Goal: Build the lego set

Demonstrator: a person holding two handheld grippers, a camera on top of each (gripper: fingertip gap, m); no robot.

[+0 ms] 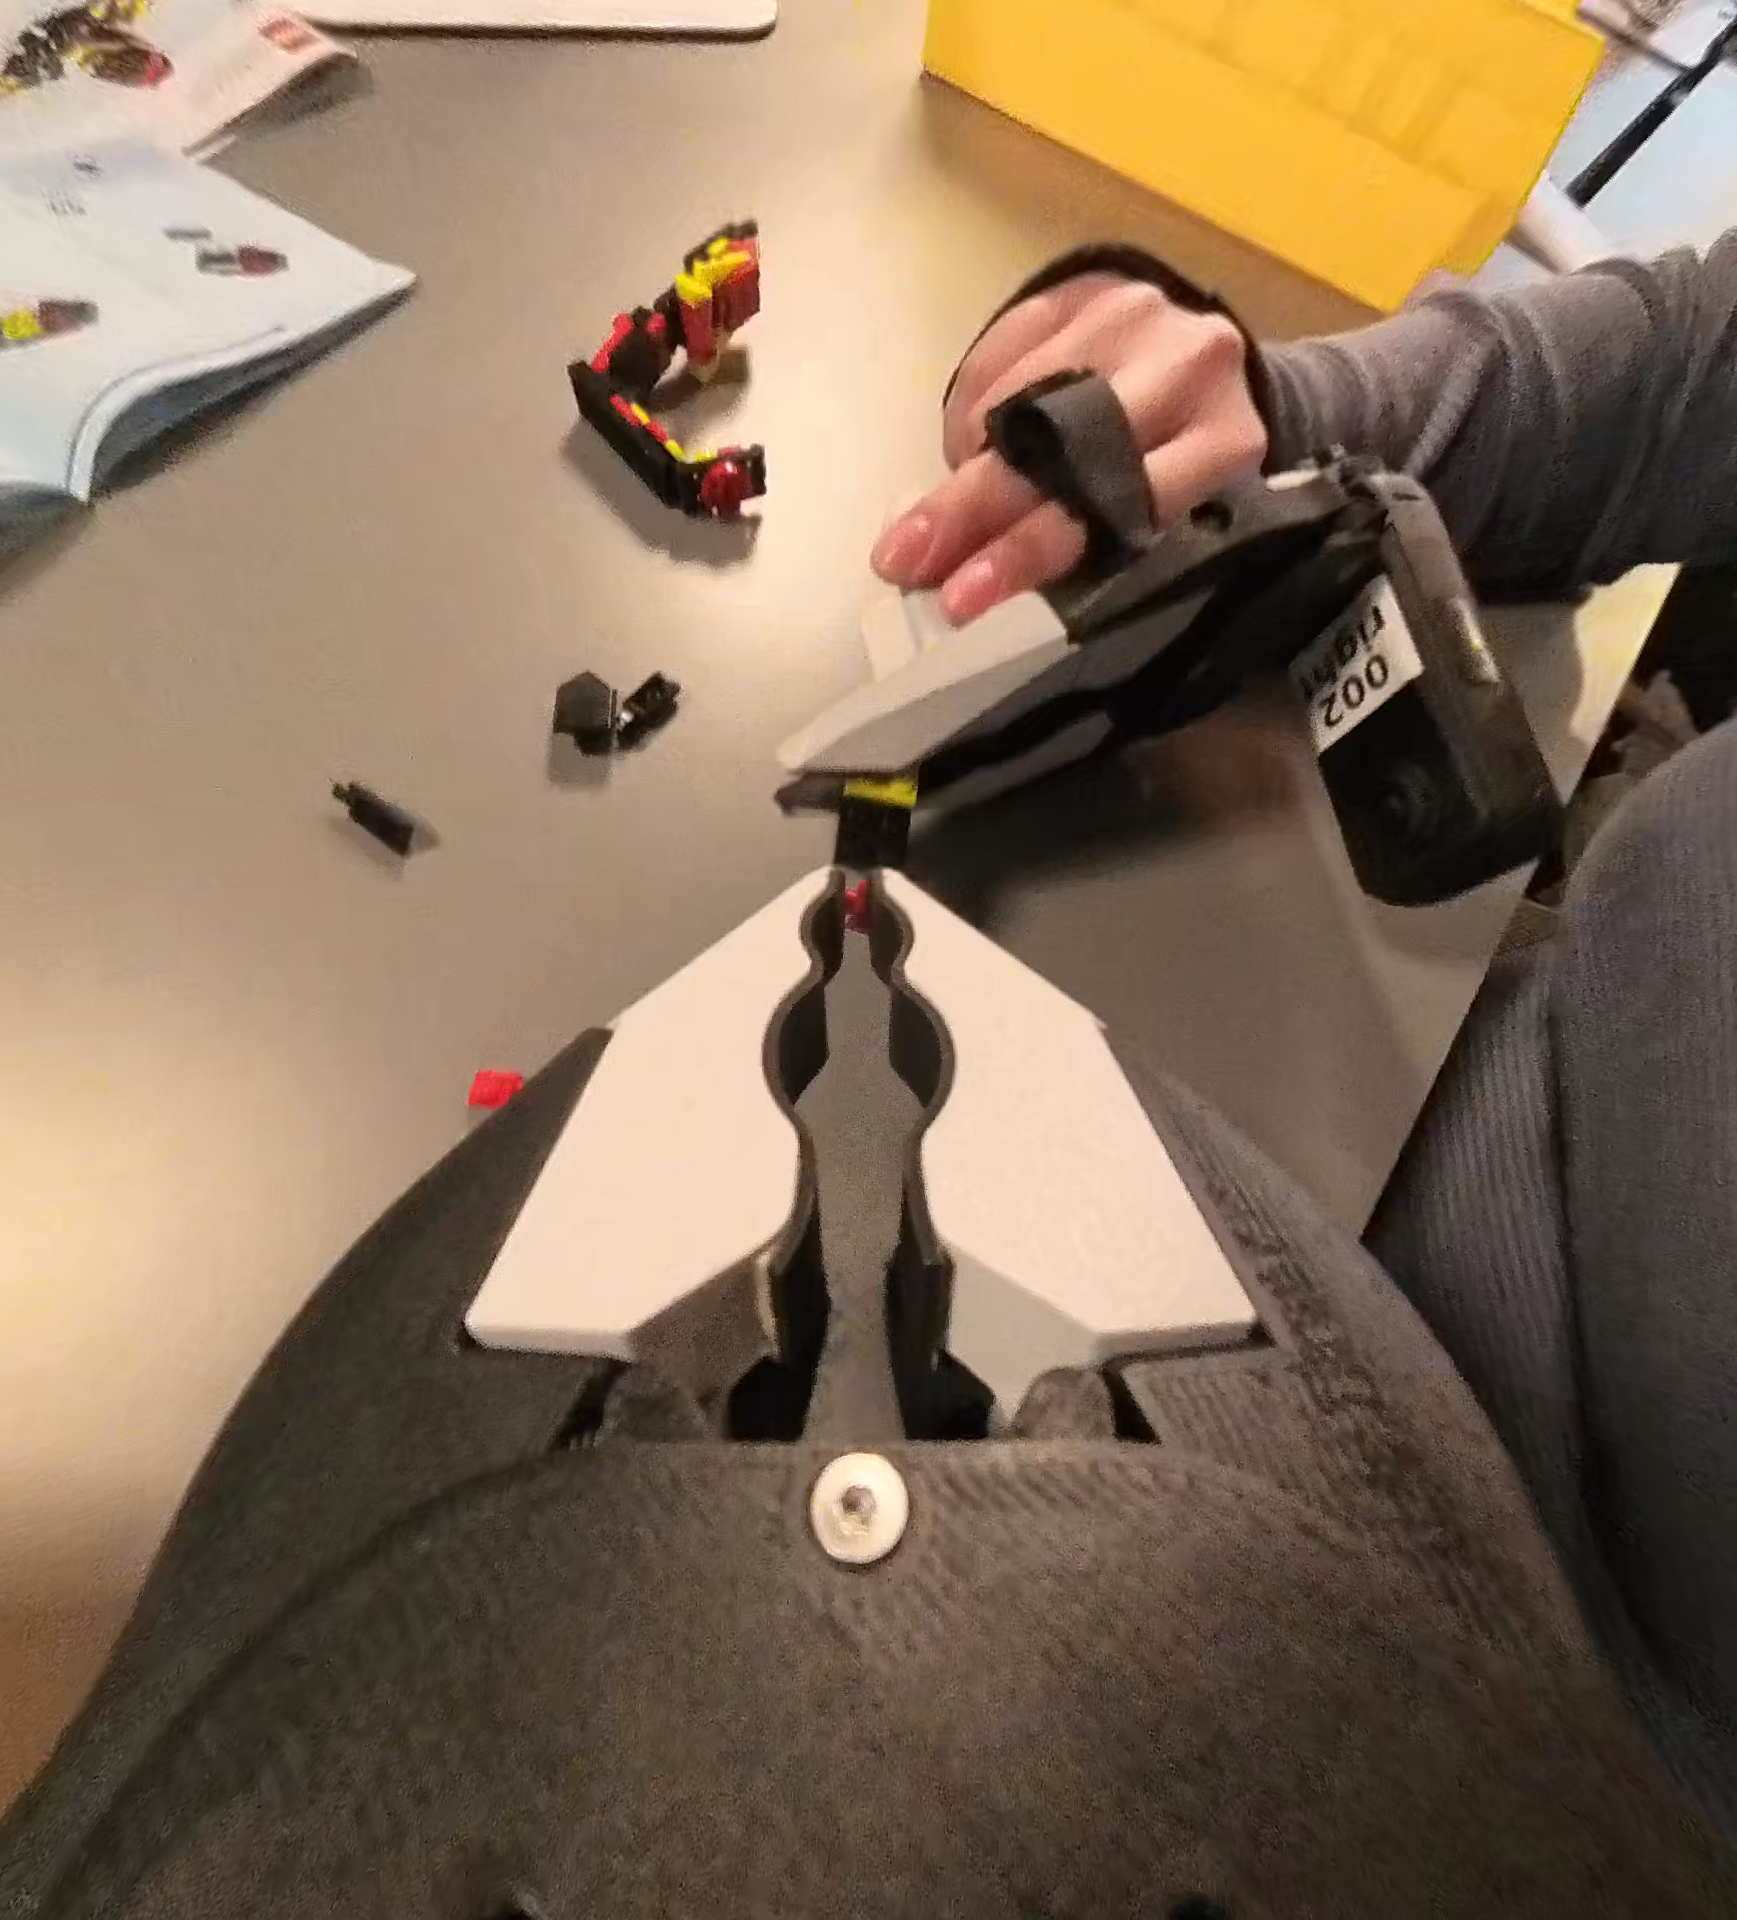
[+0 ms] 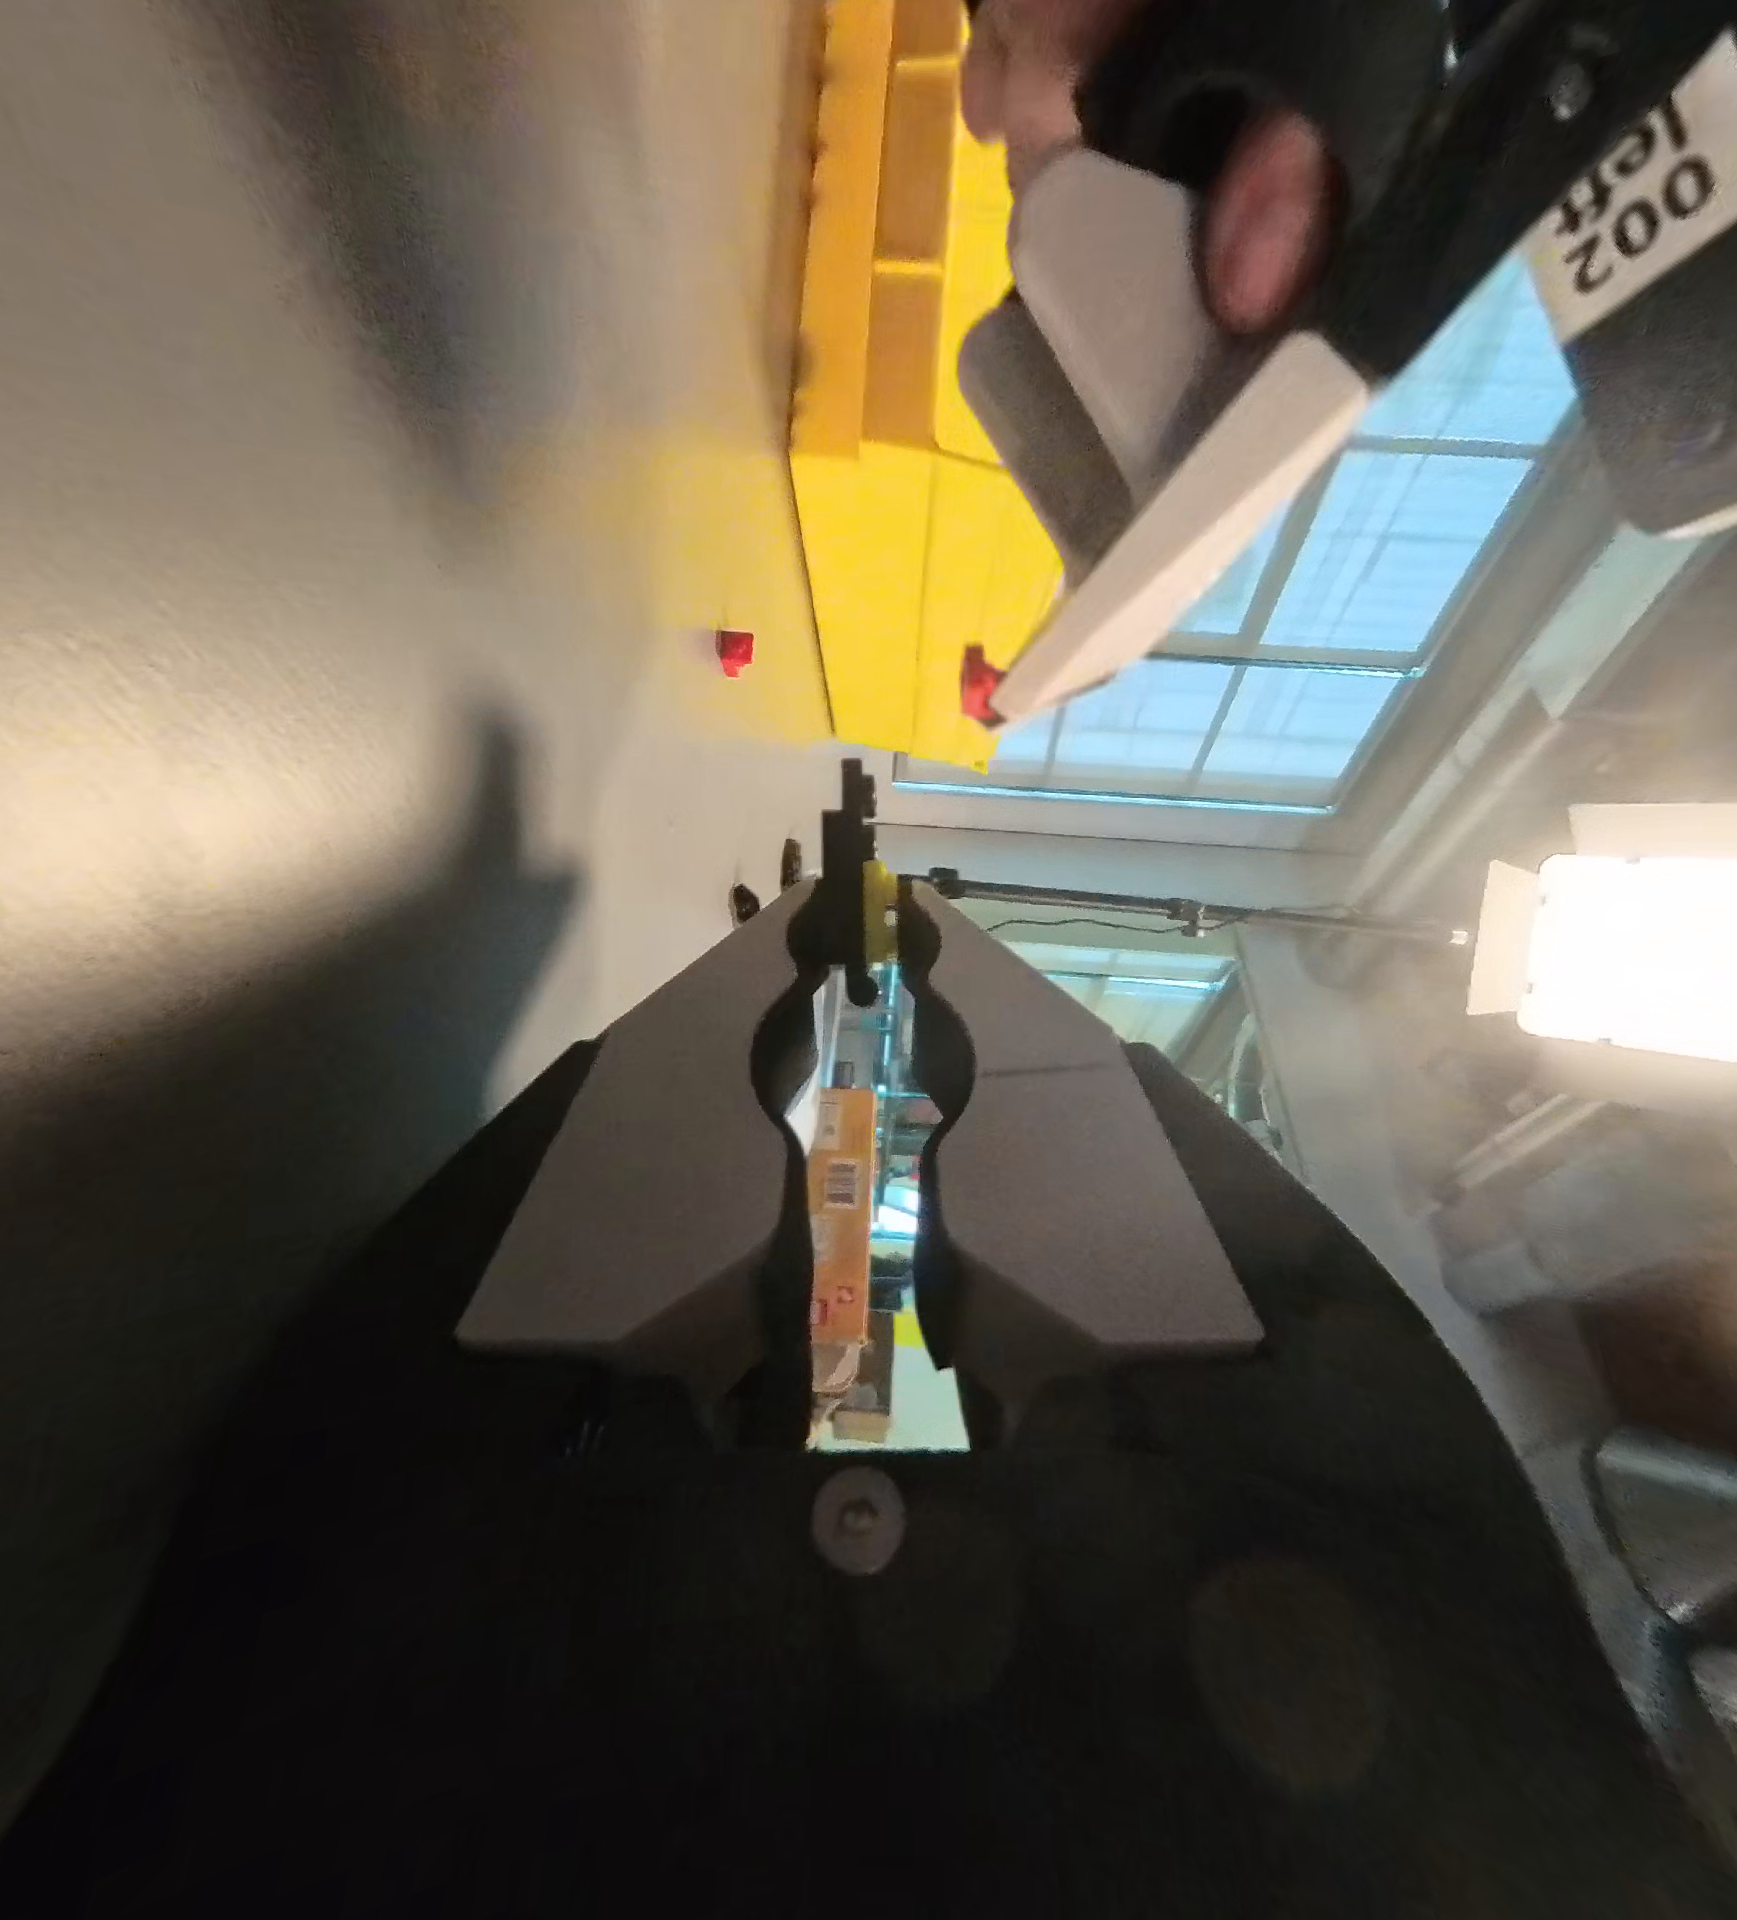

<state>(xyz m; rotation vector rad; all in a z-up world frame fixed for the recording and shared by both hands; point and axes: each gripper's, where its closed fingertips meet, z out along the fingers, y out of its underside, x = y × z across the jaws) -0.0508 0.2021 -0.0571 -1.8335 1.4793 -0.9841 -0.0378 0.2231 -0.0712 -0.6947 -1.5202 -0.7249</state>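
Centrally in the left wrist view, the left claw [image 1: 856,896] is seen with its two pale fingers nearly together, pinching a small red piece [image 1: 857,902] at the tips. Directly ahead, touching or just short of those tips, the right claw [image 1: 848,792] is presented sideways by a hand [image 1: 1082,426] in a grey sleeve; a black and yellow piece [image 1: 876,821] is clamped at its tips. On the grey surface [image 1: 272,831] beyond, a partly built red, black and yellow model [image 1: 682,374] is seen lying well apart from both claws. Nearer, two small black pieces [image 1: 609,709] are shown close together, a black pin [image 1: 376,816] to their left, and a loose red brick [image 1: 493,1087] beside the left claw's body. An open instruction booklet [image 1: 116,312] is laid at upper left, and a yellow box [image 1: 1248,125] at upper right.

The right wrist view is rolled sideways, so the surface [image 2: 220,520] appears as a wall on the left. The right claw [image 2: 859,920] is shown closed on the black and yellow piece [image 2: 859,894], a black stepped part protruding past the fingertips. The left claw [image 2: 994,698] enters from upper right, the red piece [image 2: 976,681] held at its tip, near but apart from the black part. A loose red brick [image 2: 734,652] is seen on the surface beside the yellow box [image 2: 905,416]. Windows and a bright lamp [image 2: 1674,956] occupy the right side.
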